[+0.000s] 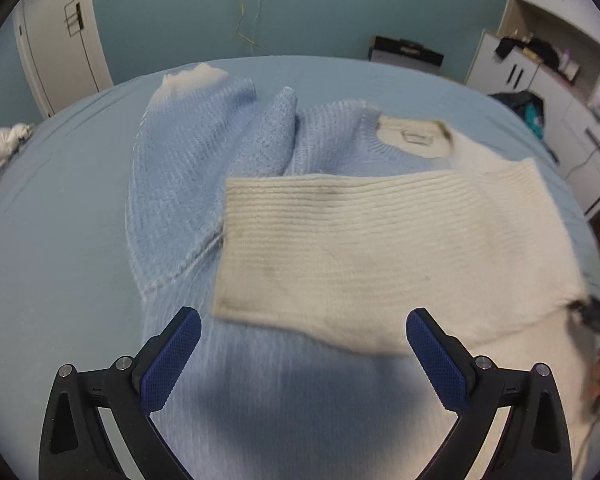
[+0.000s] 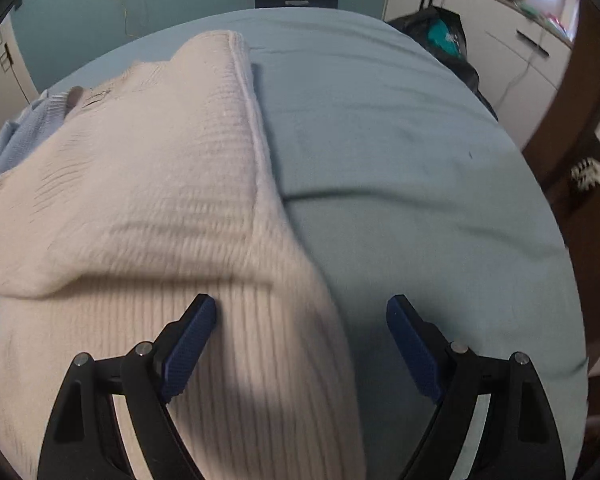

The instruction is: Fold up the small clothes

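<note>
Midway through folding, the sweater (image 1: 300, 216) lies spread on the bed (image 1: 60, 208).

Its cream sleeve (image 1: 364, 252) is folded across the blue body, while the blue sleeve (image 1: 270, 136) lies bunched beyond it. The left gripper (image 1: 303, 342) hovers near the sleeve cuff, fingers spread wide and holding nothing; the right gripper (image 2: 301, 334) straddles the sweater's cream side edge, also spread and empty. Next, probably, the blue sleeve needs pinching and laying across.

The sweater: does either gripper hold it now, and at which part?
Nothing is held. The left gripper and the right gripper are both open above the sweater, with no knit pinched between the fingers.
</note>
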Demonstrator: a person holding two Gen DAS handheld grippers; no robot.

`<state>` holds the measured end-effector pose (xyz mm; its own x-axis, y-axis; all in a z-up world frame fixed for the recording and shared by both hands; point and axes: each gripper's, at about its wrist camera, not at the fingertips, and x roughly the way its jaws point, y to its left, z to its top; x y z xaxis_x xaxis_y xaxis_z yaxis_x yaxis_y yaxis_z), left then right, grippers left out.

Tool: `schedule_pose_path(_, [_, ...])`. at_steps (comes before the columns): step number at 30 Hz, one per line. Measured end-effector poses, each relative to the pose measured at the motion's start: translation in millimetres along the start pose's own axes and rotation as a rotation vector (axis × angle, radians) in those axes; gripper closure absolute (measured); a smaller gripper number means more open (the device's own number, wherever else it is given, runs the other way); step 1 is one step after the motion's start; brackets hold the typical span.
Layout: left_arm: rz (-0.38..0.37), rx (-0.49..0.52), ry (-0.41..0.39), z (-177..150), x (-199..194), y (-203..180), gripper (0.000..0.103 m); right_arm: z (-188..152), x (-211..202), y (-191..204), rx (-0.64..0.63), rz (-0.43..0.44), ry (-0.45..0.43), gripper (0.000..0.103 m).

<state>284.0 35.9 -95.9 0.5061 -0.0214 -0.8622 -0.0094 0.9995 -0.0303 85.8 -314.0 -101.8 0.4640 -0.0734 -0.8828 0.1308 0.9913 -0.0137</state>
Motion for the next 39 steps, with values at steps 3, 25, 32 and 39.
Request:
schedule_pose_path(3, [0.07, 0.038, -0.006, 8.1, 21.7, -8.7, 0.0, 8.2, -5.2, -37.2, 0.171, -0.06, -0.098, 0.019])
schedule_pose_path(25, [-0.107, -0.02, 0.12, 14.0, 35.3, 7.6, 0.092, -32.3, -96.0, 13.3, 0.273, 0.221, -0.201, 0.001])
schedule_pose_path(32, [-0.083, -0.075, 0.084, 4.1, 4.9, 34.4, 0.092, -0.3, -38.5, 71.3, 0.021, 0.104, -0.139, 0.001])
schedule_pose_path(39, [-0.037, -0.153, 0.153, -21.6, 8.5, 64.1, 0.037, -19.2, 5.4, 73.2, -0.081, 0.0, -0.181, 0.001])
